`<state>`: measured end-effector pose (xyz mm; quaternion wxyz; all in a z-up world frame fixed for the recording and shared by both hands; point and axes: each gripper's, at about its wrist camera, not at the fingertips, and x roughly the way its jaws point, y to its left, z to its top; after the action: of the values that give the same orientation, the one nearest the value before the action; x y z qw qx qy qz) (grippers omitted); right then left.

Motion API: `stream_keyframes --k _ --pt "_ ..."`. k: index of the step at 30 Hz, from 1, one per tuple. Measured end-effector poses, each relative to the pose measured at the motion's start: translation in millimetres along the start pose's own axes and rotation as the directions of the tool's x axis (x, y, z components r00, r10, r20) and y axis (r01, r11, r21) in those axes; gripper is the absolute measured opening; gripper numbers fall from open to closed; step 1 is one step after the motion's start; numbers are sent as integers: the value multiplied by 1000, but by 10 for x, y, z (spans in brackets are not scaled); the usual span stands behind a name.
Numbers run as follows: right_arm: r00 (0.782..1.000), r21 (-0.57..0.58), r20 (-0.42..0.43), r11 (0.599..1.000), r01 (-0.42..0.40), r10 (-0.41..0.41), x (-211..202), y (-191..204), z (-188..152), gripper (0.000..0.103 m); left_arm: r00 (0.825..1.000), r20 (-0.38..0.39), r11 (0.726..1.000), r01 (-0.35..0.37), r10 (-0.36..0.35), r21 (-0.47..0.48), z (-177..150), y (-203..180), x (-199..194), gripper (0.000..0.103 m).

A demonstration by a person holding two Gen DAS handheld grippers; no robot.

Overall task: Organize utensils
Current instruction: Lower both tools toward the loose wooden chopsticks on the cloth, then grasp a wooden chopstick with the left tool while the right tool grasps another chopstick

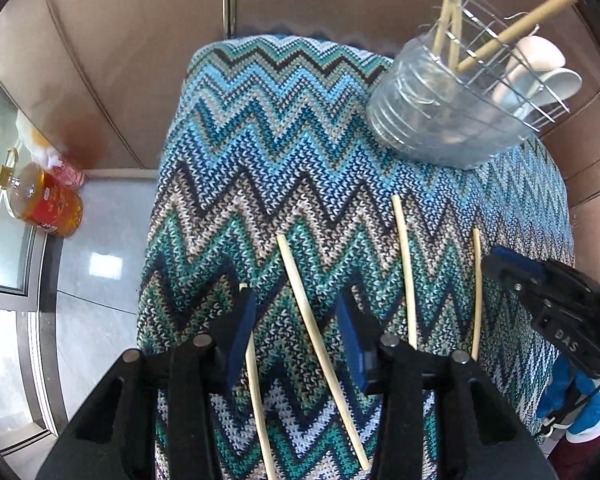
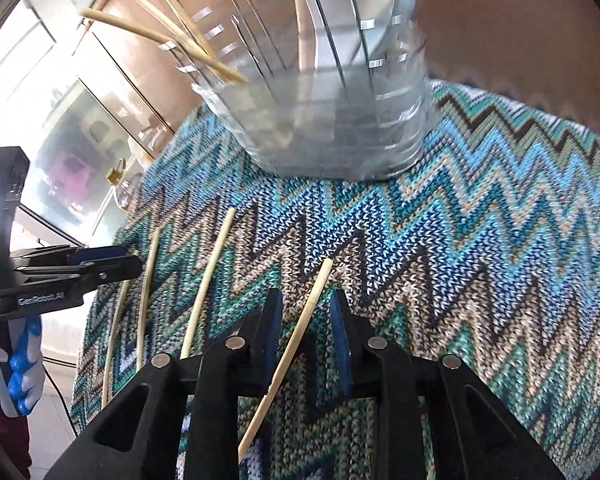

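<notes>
While both grippers are hovering agape over the cloth, right gripper is straddling a chopstick, left gripper another, holder at one o'clock; light, stiff, slippery sticks probably want mid-shaft pinching.

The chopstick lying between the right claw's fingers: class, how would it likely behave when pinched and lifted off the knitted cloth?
The chopstick looks thin, so probably light and stiff. Its slim, smooth shaft may roll or slip between the right claw pads. Gripped near one end, it would likely tilt. The zigzag cloth looks soft, so it may yield under the fingers.
</notes>
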<state>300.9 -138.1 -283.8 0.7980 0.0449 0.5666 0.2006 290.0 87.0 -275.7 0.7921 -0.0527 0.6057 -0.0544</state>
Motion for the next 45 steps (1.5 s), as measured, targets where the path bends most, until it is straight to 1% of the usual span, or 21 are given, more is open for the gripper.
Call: stream_keyframes --k 3,8,10,13,17,21,23,25,29,33,36,37,39,42,45 --pt "999 5 -34 1000 3 -2 116 5 40 19 1000 -25 1000 -2 2 -10 65 24 68 37" --pt "998 -6 -66 1000 9 -9 228 48 107 17 998 -68 999 13 -15 -30 130 80 197 30" --pt "997 -9 -71 1000 12 -12 271 76 130 17 997 -78 999 19 -22 -33 128 91 234 27" --pt "997 -4 -73 1000 10 -11 291 98 123 16 996 -84 999 23 -26 -36 148 82 265 26" --pt "997 6 -79 1000 7 -6 295 58 144 12 995 -100 999 14 -19 -47 216 70 301 24" --pt "997 26 -73 1000 -2 3 278 6 143 11 995 -102 998 -3 -3 -55 281 92 341 20" --pt "998 41 -66 999 -9 11 279 -6 152 11 995 -99 998 -17 11 -61 297 81 339 14" --pt "998 53 -63 998 -18 21 252 -40 133 9 995 -95 997 -7 0 -75 290 71 333 9" --pt "998 79 -37 995 -56 59 148 -76 85 6 998 -65 994 5 -12 -108 221 63 271 7" --pt "997 58 13 995 -77 77 -95 -73 -8 6 1000 -23 994 14 -17 -110 89 52 97 7" --pt "992 35 78 995 -98 95 -360 -60 -96 6 1000 16 994 10 -8 -105 2 21 -79 7" --pt "990 29 97 994 -102 98 -438 -46 -131 6 999 42 995 5 -1 -100 -33 -1 -163 7" --pt "984 5 146 994 -109 107 -635 -26 -220 6 996 85 995 6 2 -95 -99 -37 -304 7" --pt "972 -23 207 994 -109 111 -896 53 -357 6 990 141 996 27 -14 -89 -192 -67 -492 7" --pt "961 -44 260 995 -89 97 -1109 141 -484 6 981 195 996 35 -19 -79 -311 -133 -690 6"
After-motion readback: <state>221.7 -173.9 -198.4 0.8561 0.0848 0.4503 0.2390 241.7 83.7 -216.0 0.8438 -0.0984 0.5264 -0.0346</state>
